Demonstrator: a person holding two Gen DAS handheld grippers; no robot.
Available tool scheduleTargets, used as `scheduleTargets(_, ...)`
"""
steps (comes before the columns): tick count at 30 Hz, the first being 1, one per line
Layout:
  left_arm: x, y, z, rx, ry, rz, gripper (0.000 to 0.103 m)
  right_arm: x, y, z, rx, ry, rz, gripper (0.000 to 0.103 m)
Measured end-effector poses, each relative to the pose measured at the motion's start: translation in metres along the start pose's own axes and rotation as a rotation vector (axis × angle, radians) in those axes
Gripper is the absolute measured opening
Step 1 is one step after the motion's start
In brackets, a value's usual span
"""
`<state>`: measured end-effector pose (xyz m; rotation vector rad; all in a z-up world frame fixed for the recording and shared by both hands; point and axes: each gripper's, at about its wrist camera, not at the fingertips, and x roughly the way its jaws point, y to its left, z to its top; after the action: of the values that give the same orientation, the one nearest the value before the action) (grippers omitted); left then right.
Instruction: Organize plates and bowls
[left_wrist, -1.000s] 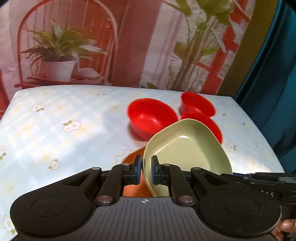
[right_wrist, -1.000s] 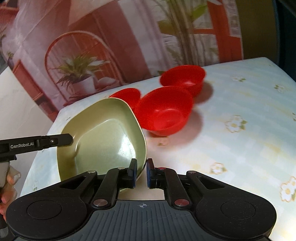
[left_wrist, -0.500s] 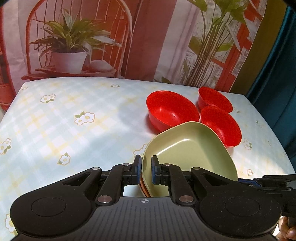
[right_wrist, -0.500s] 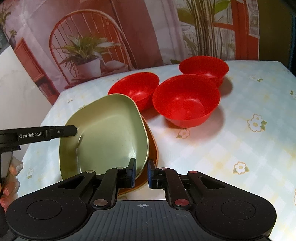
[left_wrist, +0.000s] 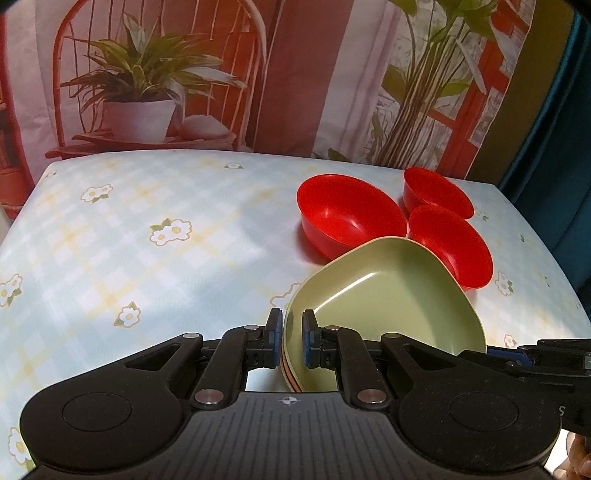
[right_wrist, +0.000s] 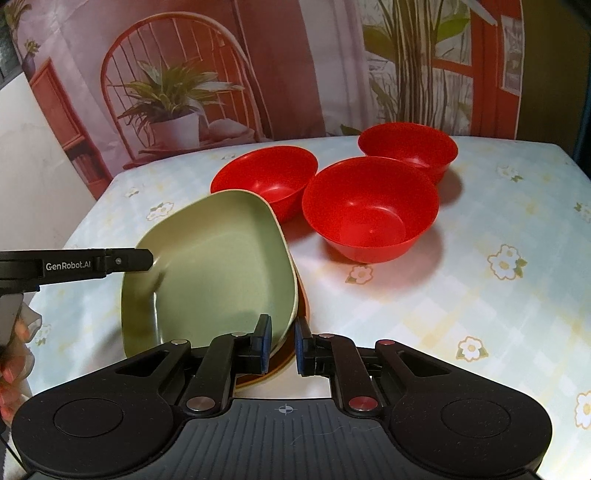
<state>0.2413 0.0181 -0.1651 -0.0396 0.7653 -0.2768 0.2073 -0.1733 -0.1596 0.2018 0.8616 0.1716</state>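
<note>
A pale green plate (left_wrist: 388, 306) (right_wrist: 214, 280) hangs low over the flowered tablecloth, held at opposite sides. My left gripper (left_wrist: 292, 343) is shut on its near rim. My right gripper (right_wrist: 283, 343) is shut on the opposite rim. Directly under the green plate lies an orange plate (left_wrist: 287, 373) (right_wrist: 284, 363); only its edge shows. Three red bowls stand just behind: a large one (left_wrist: 351, 218) (right_wrist: 266, 177) and two others (left_wrist: 450, 243) (left_wrist: 436, 192), seen in the right wrist view as the nearest bowl (right_wrist: 369, 210) and the far bowl (right_wrist: 410, 147).
The table (left_wrist: 147, 258) is covered with a light checked cloth printed with flowers. A printed backdrop of a chair and plants hangs behind it. A dark teal curtain (left_wrist: 554, 129) hangs at the right. A person's fingers (right_wrist: 14, 354) hold the left gripper's handle.
The green plate has come down from a steep tilt to lie nearly flat on the orange plate. Both grippers kept their hold and sank with it.
</note>
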Motion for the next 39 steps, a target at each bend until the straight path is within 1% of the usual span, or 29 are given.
scheduleTargets(17, 0.0006, 0.0037, 0.0004, -0.005, -0.002, 0.013, 0.012, 0.0025, -0.0038, -0.0013, 0.002, 0.003, -0.012, 0.013)
scheduleTargets(19, -0.0009, 0.0037, 0.0005, -0.007, -0.006, 0.016, 0.012, 0.0019, -0.0040, -0.0015, 0.001, -0.001, -0.014, 0.017)
scheduleTargets(28, -0.0053, 0.0036, 0.0004, -0.008, -0.029, 0.011, 0.013, -0.0037, -0.0076, 0.0023, -0.013, -0.035, -0.031, 0.017)
scheduleTargets(34, -0.0020, 0.0045, -0.0010, -0.008, -0.022, 0.020, 0.013, -0.0001, -0.0087, 0.0035, -0.021, -0.034, -0.041, 0.017)
scheduleTargets(35, -0.0019, 0.0043, -0.0012, -0.008, -0.021, 0.020, 0.013, -0.0001, -0.0092, 0.0032, -0.022, -0.037, -0.042, 0.016)
scheduleTargets(37, -0.0026, 0.0041, -0.0013, -0.006, -0.021, 0.021, 0.013, -0.0004, -0.0099, 0.0021, -0.022, -0.041, -0.025, 0.010)
scheduleTargets(39, -0.0033, 0.0029, -0.0013, -0.004, -0.022, 0.019, 0.013, -0.0016, -0.0076, 0.0016, -0.033, -0.049, -0.022, 0.008)
